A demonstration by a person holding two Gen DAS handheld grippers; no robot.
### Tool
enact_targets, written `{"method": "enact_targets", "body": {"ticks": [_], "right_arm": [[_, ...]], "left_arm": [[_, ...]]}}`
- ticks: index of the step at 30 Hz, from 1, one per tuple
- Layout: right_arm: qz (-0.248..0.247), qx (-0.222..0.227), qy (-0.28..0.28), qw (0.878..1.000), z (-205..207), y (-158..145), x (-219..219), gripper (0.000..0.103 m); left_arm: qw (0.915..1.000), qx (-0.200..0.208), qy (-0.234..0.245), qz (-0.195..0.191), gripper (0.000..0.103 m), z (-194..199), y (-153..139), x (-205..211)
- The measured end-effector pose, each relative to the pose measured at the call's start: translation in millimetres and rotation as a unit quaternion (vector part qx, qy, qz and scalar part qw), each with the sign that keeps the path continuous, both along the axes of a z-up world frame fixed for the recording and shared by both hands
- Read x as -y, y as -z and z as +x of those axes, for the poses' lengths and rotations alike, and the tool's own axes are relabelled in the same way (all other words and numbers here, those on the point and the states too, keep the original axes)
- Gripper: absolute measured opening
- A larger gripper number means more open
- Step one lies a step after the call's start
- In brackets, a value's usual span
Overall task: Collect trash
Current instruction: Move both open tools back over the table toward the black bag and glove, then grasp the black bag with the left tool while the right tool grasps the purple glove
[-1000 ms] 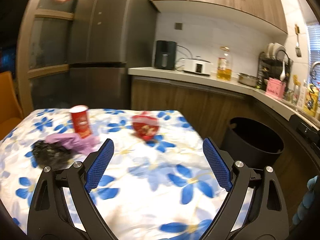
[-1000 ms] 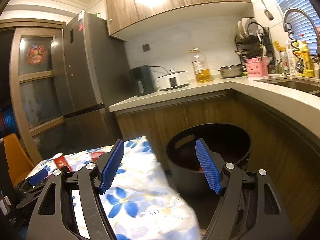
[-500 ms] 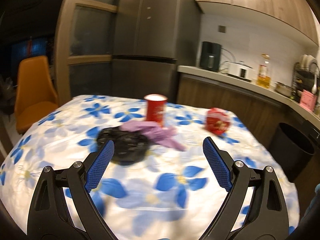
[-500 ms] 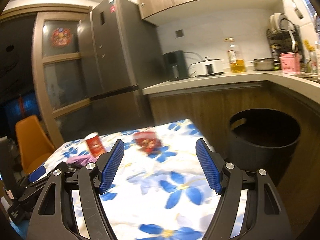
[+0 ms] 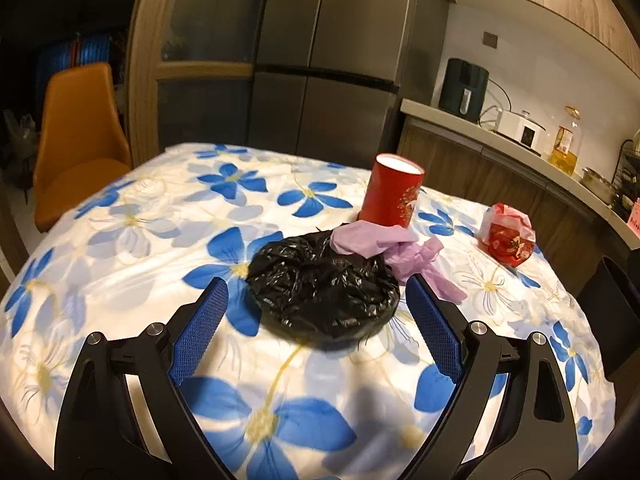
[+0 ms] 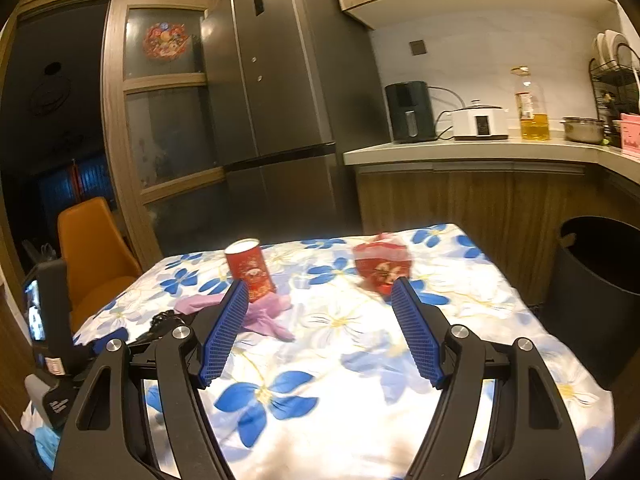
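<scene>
Fingers of the left gripper [image 5: 316, 304] stand apart, flanking the black bag [image 5: 324, 284] untouched mid-counter [image 5: 120, 272]. Right gripper [image 6: 320, 312] fingers stand apart, empty, facing the red cup [image 6: 250, 270].

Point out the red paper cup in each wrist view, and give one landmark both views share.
Left wrist view: the red paper cup stands upright right of centre, behind the purple glove and black bag.
Right wrist view: the cup is left of centre, just above the left blue pad.
Shared landmark: the red snack packet, to the cup's right in both.
</scene>
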State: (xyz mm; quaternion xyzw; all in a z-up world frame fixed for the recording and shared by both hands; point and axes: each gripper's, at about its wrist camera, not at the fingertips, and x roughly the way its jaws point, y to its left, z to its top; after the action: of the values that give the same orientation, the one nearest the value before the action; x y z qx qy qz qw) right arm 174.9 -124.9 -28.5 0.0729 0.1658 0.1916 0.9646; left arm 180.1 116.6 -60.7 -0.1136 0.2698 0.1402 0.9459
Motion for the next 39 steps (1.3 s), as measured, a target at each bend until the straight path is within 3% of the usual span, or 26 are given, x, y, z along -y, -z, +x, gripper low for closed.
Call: {"method": "enact_targets", "body": {"ticks": [3,5,7,11,13,15,21,30,35,39], "right_arm": [[-0.002,-0.002,-0.009,1.0,9,2,-15,0.073],[-0.002,-0.007,-0.013,1.0,15,3,-23,0.072],[-0.003,-0.015,-0.02,1.0,23,5,-33,0.072],[-0.011,-0.029,-0.036,0.999,36,12,-53,0.072],[-0.013,-0.039,-0.047,0.998,41,17,-63,0.072],[-0.016,-0.044,-0.054,0.997,44,21,-72,0.072],[-0.027,-0.06,-0.076,0.995,53,33,-102,0.072],[-0.046,-0.102,-0.112,0.987,66,51,-137,0.063],[-0.052,-0.117,-0.13,0.983,69,57,-142,0.047],[-0.053,-0.133,-0.149,0.978,71,62,-147,0.027]], "left_arm": [[0.9997,-0.019,0.007,-0.012,0.087,12,7,-5],[0.9989,-0.039,0.012,-0.024,0.079,20,13,-9],[0.9976,-0.054,0.018,-0.04,0.059,24,21,-13],[0.9953,-0.057,0.039,-0.067,0.034,23,26,-17],[0.9949,-0.053,0.047,-0.071,0.016,19,26,-17],[0.9943,-0.048,0.055,-0.077,0.009,14,24,-17],[0.9941,-0.032,0.055,-0.088,0.007,-7,16,-24],[0.9941,-0.034,0.058,-0.085,0.007,-25,17,-31],[0.9943,-0.032,0.06,-0.082,0.007,-26,16,-32],[0.9946,-0.031,0.059,-0.08,0.007,-26,16,-31]]}}
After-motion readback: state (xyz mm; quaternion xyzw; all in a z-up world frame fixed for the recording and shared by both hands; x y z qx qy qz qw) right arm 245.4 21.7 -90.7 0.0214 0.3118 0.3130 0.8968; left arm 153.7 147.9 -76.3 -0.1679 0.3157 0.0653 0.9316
